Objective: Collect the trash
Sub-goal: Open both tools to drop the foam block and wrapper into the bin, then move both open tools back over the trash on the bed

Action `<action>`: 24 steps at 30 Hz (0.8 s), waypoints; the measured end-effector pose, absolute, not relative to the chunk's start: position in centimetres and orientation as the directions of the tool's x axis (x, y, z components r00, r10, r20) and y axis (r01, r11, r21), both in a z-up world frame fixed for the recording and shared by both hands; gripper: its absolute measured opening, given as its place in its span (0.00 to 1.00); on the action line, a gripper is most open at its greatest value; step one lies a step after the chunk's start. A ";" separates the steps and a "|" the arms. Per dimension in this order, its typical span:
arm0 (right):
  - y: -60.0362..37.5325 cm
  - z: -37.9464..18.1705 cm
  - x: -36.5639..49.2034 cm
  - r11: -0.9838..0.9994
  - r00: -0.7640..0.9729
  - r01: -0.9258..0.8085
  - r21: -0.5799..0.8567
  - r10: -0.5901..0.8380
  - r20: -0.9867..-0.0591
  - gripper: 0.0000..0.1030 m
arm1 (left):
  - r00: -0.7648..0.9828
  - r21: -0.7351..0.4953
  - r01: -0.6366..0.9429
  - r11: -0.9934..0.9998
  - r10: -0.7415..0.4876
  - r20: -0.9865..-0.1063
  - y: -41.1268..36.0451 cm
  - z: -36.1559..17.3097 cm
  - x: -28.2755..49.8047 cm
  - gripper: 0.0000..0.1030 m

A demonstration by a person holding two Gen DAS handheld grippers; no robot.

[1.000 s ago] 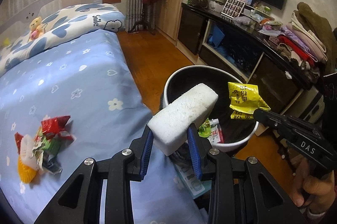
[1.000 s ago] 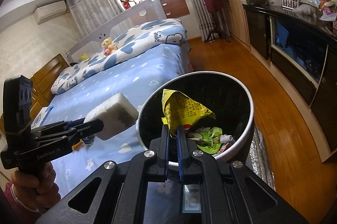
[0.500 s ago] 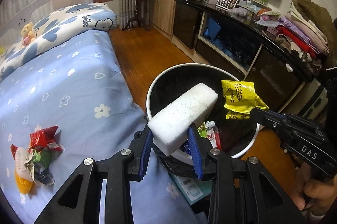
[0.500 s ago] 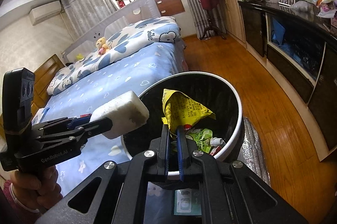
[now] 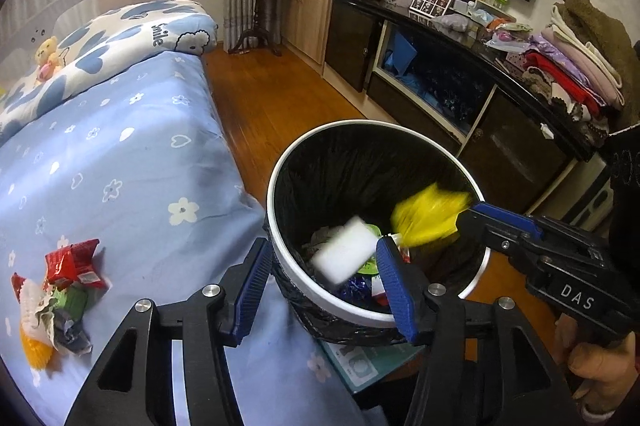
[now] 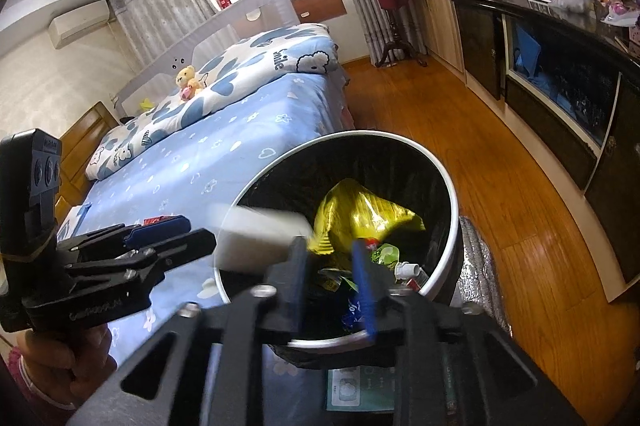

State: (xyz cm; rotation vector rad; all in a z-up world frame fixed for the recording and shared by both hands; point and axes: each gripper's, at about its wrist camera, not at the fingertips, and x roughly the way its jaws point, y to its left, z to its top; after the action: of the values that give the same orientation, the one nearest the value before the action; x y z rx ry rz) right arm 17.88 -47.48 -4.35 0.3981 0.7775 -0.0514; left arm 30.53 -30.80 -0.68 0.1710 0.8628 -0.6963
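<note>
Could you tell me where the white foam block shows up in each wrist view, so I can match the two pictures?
Left wrist view: the white foam block is low centre, blurred, over the bin's mouth between the open blue pads.
Right wrist view: the block is left of centre, blurred, at the bin's left rim beside the left gripper.
Shared landmark: the white-rimmed bin with its black liner.

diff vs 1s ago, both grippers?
Both jaws have just been opening. Left gripper let go of the white foam block, right gripper of the yellow wrapper; both drop, blurred, into the bin. Wrapper pile on the bed unchanged.
</note>
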 end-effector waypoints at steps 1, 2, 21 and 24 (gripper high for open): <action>-47.6 -4.4 17.9 0.924 0.717 0.192 0.332 0.099 -0.690 0.32 | 0.449 -0.134 0.623 0.771 -0.493 -0.746 -30.6 -0.7 30.5 0.52; -47.6 -4.3 17.9 0.923 0.717 0.194 0.333 0.098 -0.690 0.33 | 0.450 -0.139 0.620 0.772 -0.496 -0.743 -30.3 -0.8 30.4 0.52; -39.8 -2.2 17.4 0.928 0.773 0.040 0.370 0.206 -0.600 0.65 | 0.522 -0.237 0.406 0.882 -0.437 -0.732 -16.3 -3.5 26.6 0.53; -37.5 -2.6 17.6 0.931 0.764 -0.002 0.365 0.237 -0.601 0.66 | 0.537 -0.232 0.369 0.900 -0.410 -0.737 -14.0 -3.6 26.3 0.53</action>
State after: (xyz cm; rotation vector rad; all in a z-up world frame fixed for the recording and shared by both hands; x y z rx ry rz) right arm 17.58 -37.45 -2.62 0.3572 0.6932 0.1326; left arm 26.28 -14.00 -3.60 -0.0506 0.8901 -0.4637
